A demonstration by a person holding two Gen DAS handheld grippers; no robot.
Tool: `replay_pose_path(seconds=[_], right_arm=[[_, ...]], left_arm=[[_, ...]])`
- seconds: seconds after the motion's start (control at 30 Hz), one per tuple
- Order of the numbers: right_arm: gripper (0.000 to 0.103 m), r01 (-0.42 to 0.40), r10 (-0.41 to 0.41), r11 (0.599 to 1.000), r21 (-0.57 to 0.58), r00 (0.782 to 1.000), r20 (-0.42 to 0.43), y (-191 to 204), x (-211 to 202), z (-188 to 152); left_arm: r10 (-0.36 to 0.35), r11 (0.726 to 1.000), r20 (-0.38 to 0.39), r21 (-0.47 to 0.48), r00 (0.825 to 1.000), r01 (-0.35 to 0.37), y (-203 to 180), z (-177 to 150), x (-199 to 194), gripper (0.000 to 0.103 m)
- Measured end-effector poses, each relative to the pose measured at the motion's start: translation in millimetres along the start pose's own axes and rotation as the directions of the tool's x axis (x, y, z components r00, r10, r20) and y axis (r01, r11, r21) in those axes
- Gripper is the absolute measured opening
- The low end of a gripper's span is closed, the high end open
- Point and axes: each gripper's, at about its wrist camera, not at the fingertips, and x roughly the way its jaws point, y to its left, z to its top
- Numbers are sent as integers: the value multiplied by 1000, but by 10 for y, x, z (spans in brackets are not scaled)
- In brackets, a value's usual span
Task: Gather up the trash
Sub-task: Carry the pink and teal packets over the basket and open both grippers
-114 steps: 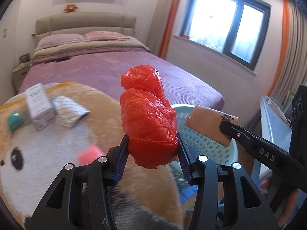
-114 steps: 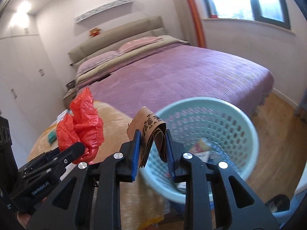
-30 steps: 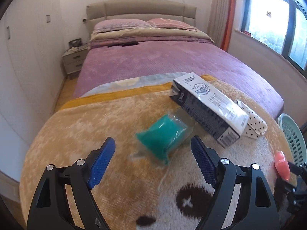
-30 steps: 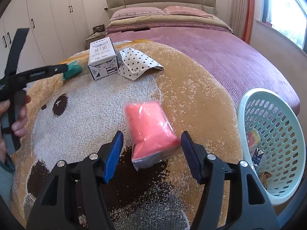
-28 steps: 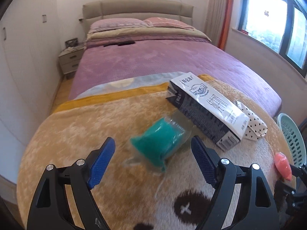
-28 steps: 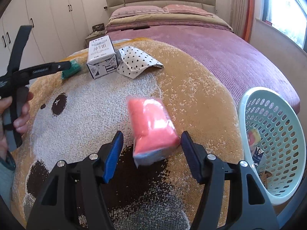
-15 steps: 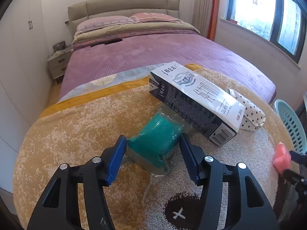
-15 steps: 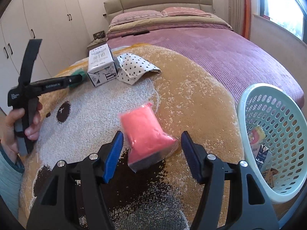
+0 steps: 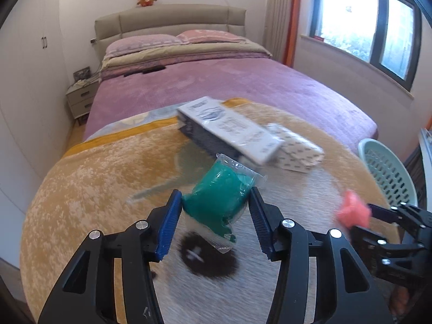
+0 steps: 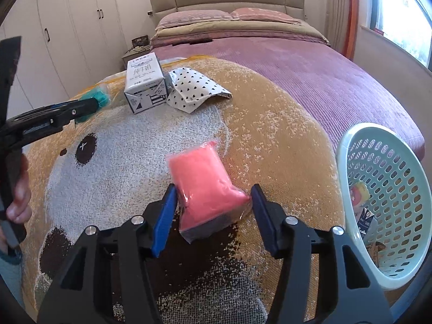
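My left gripper is shut on a green packet in clear wrap and holds it above the bear-face rug. My right gripper is shut on a pink packet in clear wrap, just above the rug. The pink packet also shows in the left wrist view, and the green packet in the right wrist view. A pale green mesh basket with some trash inside stands at the right, beside the rug.
A white milk carton lies on the rug's far side with a white dotted wrapper beside it. A purple bed lies behind. White wardrobes line the left wall. A window is at the right.
Both grippers have closed on their packets: the left on the green one, the right on the pink one. The left gripper has lifted the green packet off the rug.
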Motion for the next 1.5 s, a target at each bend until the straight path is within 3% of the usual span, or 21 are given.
replay_pose_path(seconds=[0.17, 0.43, 0.57, 0.73, 0.93, 1.13, 1.5], right_arm=[[47, -16, 15, 1000, 19, 999, 36, -54, -99, -17], [47, 19, -25, 998, 61, 996, 91, -235, -409, -68], [46, 87, -99, 992, 87, 985, 139, -448, -651, -38], [46, 209, -232, 968, 140, 955, 182, -864, -954, -51], [46, 269, -317, 933, 240, 930, 188, -1420, -1192, -98], [47, 305, -370, 896, 322, 915, 162, -1868, -1265, -189], [47, 322, -399, 834, 449, 913, 86, -2443, -1116, -338]], left_arm=[[-16, 999, 23, 41, 1000, 15, -281, -1, -173, 49], [-83, 988, 59, 132, 995, 74, -847, 65, -382, 49], [-119, 979, 69, 176, 991, 105, -1149, 109, -407, 49], [-168, 964, 59, 219, 984, 152, -1533, 147, -338, 49], [-236, 943, 41, 249, 971, 219, -2036, 198, -197, 49], [-289, 934, -3, 218, 957, 283, -2439, 258, 62, 49], [-353, 921, -110, 135, 929, 365, -2857, 260, 609, 50]])
